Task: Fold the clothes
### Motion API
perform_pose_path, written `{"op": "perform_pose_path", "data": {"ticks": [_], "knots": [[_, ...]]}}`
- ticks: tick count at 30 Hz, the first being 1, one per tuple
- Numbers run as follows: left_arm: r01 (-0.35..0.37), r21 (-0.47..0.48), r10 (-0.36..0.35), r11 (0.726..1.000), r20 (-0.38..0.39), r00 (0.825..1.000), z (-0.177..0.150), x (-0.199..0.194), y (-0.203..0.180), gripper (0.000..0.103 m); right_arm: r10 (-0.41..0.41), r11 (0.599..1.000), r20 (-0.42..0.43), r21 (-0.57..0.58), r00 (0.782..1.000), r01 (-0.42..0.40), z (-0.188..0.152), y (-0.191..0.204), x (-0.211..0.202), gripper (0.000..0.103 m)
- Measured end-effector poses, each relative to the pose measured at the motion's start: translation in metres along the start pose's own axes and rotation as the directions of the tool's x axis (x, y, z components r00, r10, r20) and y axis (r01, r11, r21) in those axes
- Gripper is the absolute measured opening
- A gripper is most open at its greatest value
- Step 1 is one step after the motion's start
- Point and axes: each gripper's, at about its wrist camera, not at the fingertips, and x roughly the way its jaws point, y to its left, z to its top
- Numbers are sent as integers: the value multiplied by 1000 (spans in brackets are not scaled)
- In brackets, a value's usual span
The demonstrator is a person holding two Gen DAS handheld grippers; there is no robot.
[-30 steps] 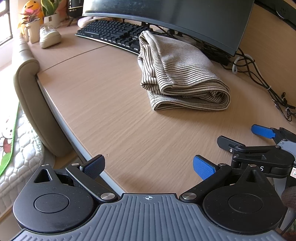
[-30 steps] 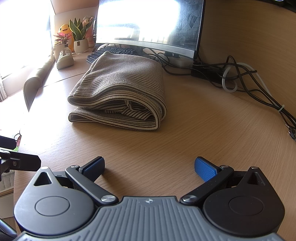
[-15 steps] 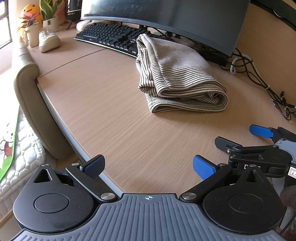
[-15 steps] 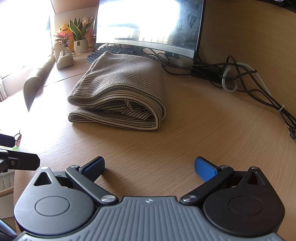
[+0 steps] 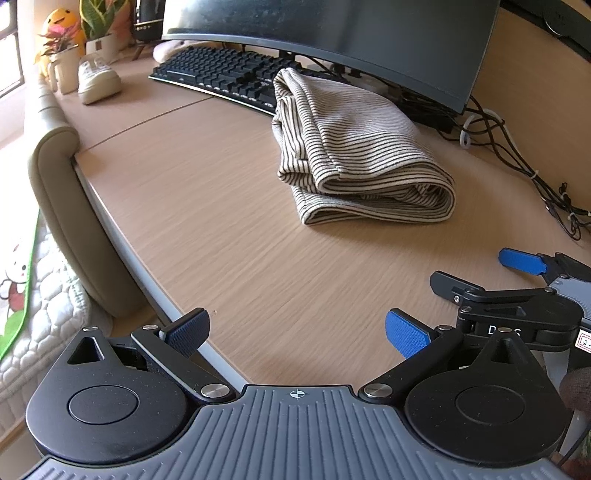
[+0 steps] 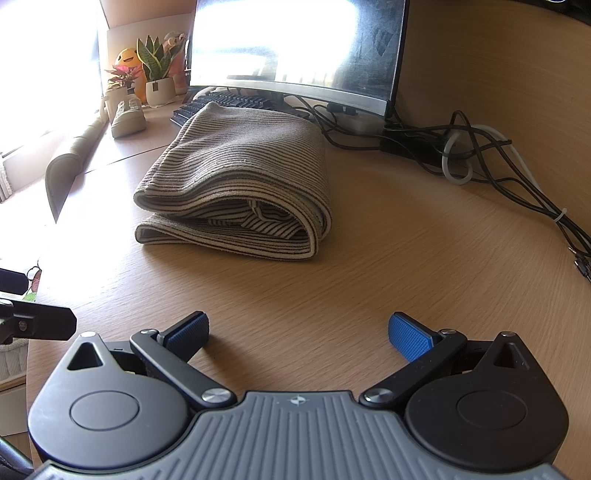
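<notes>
A folded beige garment with thin dark stripes (image 5: 354,147) lies on the wooden desk (image 5: 221,206), its far end against the keyboard; it also shows in the right wrist view (image 6: 243,184). My left gripper (image 5: 297,330) is open and empty near the desk's front edge, well short of the garment. My right gripper (image 6: 299,334) is open and empty, low over the desk in front of the garment. The right gripper also shows at the right in the left wrist view (image 5: 524,291).
A black keyboard (image 5: 221,74) and a curved monitor (image 5: 332,33) stand behind the garment. Tangled cables (image 6: 480,155) lie at the back right. Potted plants (image 6: 155,74), a yellow toy and a small shoe (image 5: 98,79) sit at the far left. A padded chair back (image 5: 55,177) borders the desk's left edge.
The left gripper has shifted so the garment sits further right and a little lower in its view. The right gripper has barely moved. Both stay open.
</notes>
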Motion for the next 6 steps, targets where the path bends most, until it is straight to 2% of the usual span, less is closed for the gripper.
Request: {"op": "perform_pose_path", "data": {"ticks": [6], "knots": [[-4, 22, 3, 1000, 36, 999, 4, 1, 0, 103, -4, 1000, -1, 2, 1000, 4, 0, 0, 0, 103]]}}
